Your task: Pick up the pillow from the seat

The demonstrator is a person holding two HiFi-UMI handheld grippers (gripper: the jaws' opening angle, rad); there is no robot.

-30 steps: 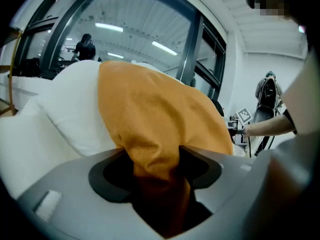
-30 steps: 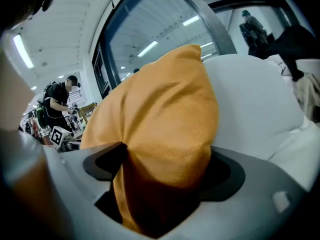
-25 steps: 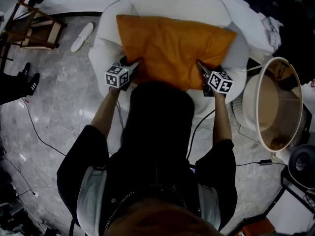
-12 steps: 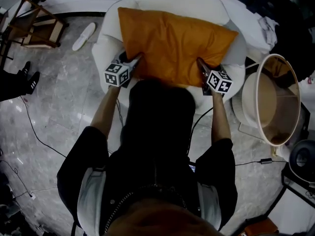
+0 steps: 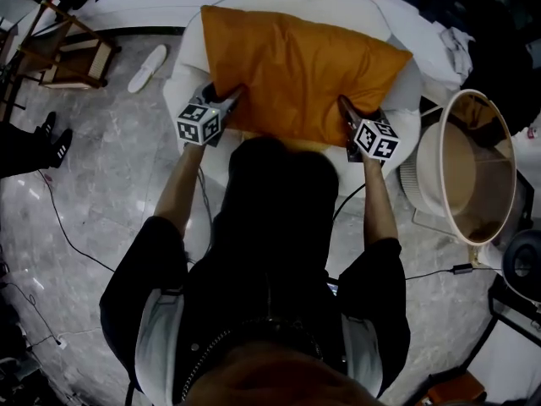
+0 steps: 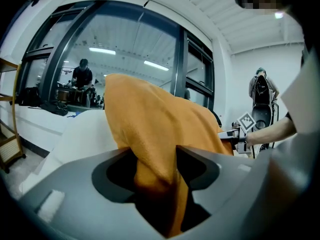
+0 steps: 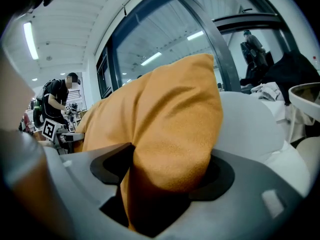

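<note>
Over the white seat (image 5: 188, 68) the orange pillow (image 5: 300, 70) lay spread wide, its near edge held at both ends. At that edge's left corner, the left gripper (image 5: 230, 100) had its jaws pinched on a fold of the orange cloth; the left gripper view showed the fabric bunched tight between them and running down into the throat. At the right corner, the right gripper (image 5: 345, 108) gripped a thicker, rounded wad of the pillow, its jaws having just been closing on it, and the stuffing bulged over both of them. Each gripper's marker cube (image 5: 199, 125) sat just behind the pillow's near edge, and the person's forearms reached out to them from dark sleeves. From the head view it could not be told whether the pillow's far edge touched the seat back. In the two gripper views the orange mass stood up in front of the pale upholstery, with tall windows behind.

Right of the seat stood a round white tub (image 5: 429, 180) with a tan inside. A white slipper (image 5: 145, 66) lay on the grey marble floor (image 5: 93, 193) to the left, near a wooden frame (image 5: 72, 53).
</note>
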